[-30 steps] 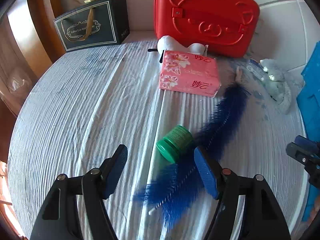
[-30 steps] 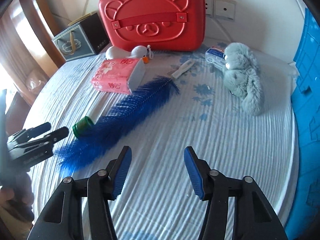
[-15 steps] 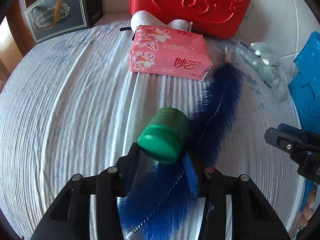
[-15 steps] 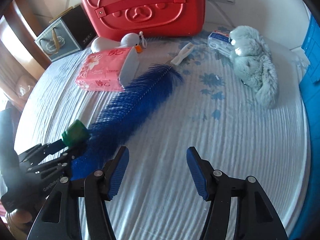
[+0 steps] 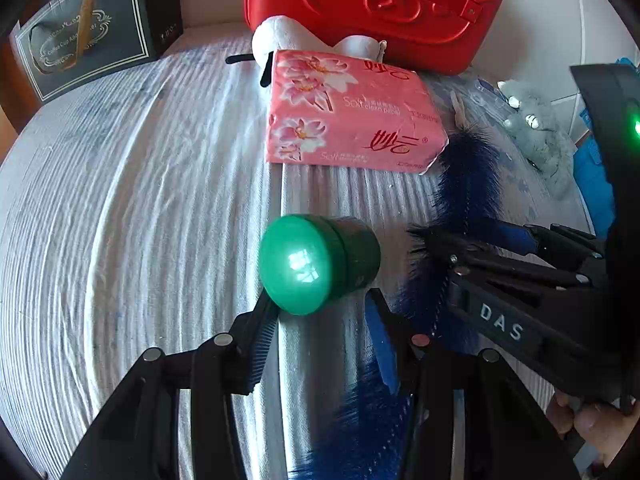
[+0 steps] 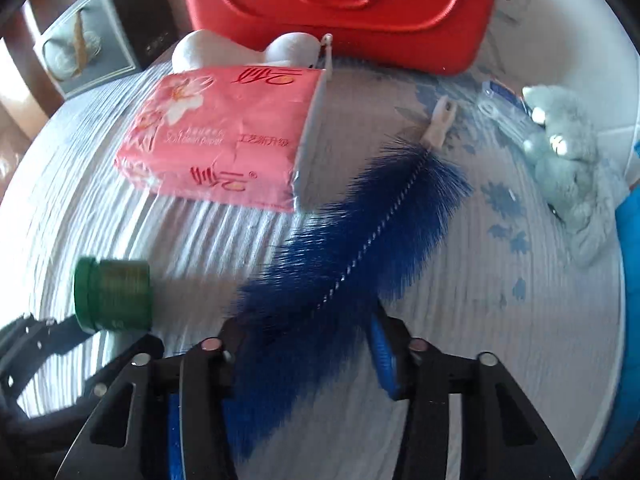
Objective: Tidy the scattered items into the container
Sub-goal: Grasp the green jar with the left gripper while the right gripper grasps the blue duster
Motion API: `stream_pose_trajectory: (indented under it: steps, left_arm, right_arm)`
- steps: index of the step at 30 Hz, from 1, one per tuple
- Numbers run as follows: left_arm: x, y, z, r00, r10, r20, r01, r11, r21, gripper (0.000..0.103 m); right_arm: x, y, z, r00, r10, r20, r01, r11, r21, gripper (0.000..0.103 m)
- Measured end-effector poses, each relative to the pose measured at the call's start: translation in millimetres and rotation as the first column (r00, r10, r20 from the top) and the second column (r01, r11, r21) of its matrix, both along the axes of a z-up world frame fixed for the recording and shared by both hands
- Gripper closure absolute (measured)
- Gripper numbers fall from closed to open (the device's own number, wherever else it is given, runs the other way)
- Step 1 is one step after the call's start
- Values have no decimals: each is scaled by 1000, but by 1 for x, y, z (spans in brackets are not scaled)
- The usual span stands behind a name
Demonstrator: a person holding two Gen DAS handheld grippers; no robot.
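Observation:
My left gripper [image 5: 320, 300] is shut on a green-capped jar [image 5: 316, 262] and holds it above the white ribbed cloth; the jar also shows in the right wrist view [image 6: 114, 294]. A long blue bottle brush [image 6: 360, 248] lies diagonally on the cloth. My right gripper [image 6: 308, 332] is open, its fingers on either side of the brush's lower bristles. A pink tissue pack [image 5: 352, 114], a white duck toy [image 5: 280, 38] and a grey plush toy [image 6: 568, 156] lie farther back. A red bear-face case [image 5: 376, 4] stands closed at the back.
A dark gift bag [image 5: 88, 32] stands at the back left. A small blue-white packet [image 6: 500, 98] lies by the plush. A blue crate [image 5: 596, 184] is at the right edge. A wooden chair frame [image 6: 16, 68] is at the left.
My left gripper closed on the green jar and lifted it off the cloth. My right gripper moved left and forward over the blue brush, straddling it.

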State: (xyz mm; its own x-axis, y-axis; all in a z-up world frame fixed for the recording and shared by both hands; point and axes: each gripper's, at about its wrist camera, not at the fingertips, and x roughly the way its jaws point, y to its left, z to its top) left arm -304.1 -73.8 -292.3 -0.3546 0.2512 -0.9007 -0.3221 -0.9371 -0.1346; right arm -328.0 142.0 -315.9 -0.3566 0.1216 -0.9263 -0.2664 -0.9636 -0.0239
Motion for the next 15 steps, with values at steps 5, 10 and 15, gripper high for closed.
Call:
stream_pose_trajectory:
  steps: [5, 10, 15]
  left_arm:
    - [16, 9, 1, 999, -42, 17, 42, 999, 23, 59]
    - [25, 7, 14, 999, -50, 18, 49, 998, 50, 57]
    - [16, 10, 21, 999, -35, -26, 35, 999, -5, 46]
  right_arm:
    - [33, 31, 2, 998, 42, 56, -46, 996, 72, 71]
    - [57, 65, 8, 997, 29, 76, -33, 998, 55, 63]
    - [63, 74, 2, 999, -4, 51, 6, 999, -42, 37]
